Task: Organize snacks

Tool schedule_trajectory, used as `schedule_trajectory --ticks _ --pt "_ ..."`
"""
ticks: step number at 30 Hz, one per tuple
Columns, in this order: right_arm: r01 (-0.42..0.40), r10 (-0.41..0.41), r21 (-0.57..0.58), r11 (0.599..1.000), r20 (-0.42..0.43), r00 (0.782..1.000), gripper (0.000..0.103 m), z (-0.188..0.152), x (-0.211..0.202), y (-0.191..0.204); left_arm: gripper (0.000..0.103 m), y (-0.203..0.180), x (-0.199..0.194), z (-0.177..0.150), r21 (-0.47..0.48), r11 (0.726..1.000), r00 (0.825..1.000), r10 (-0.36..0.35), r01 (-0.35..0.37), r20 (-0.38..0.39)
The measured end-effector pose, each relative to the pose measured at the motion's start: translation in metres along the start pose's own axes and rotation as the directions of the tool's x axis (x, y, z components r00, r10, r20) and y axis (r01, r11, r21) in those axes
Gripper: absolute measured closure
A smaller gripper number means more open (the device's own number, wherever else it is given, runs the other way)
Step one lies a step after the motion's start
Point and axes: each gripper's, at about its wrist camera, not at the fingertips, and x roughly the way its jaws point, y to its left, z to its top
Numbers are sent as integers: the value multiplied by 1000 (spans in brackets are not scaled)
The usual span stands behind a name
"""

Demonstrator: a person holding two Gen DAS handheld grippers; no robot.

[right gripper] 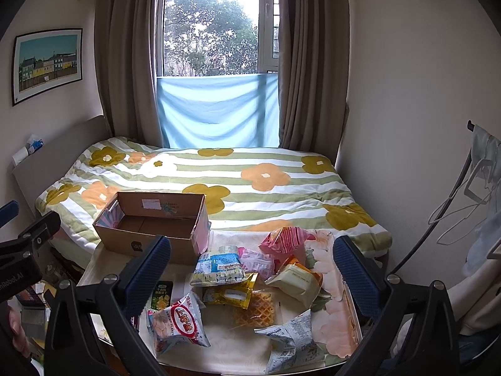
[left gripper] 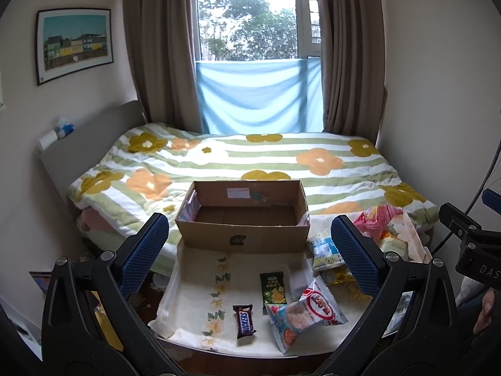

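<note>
I held both tools above the cloth-covered table [left gripper: 194, 285] with jaws spread wide, neither gripping anything. Ahead of the left gripper [left gripper: 249, 250] sat the open cardboard box [left gripper: 244, 233], its floor bare; below and between its fingers lay a Snickers bar [left gripper: 244, 321], a green chip packet [left gripper: 273, 288] and a shrimp flakes bag [left gripper: 308, 311]. The right gripper [right gripper: 252, 269] framed the main heap — a blue-and-white packet [right gripper: 217, 269], pink bag [right gripper: 283, 239], waffle [right gripper: 255, 310] — with the box ahead and to its left.
</note>
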Motion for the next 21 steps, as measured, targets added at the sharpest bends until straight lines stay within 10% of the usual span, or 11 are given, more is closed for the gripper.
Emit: schedule_trajectory --ticks 21 --pt "-2 2 -2 1000 -8 1000 0 -1 3 4 0 -1 10 -2 1 1000 999 -3 3 -38"
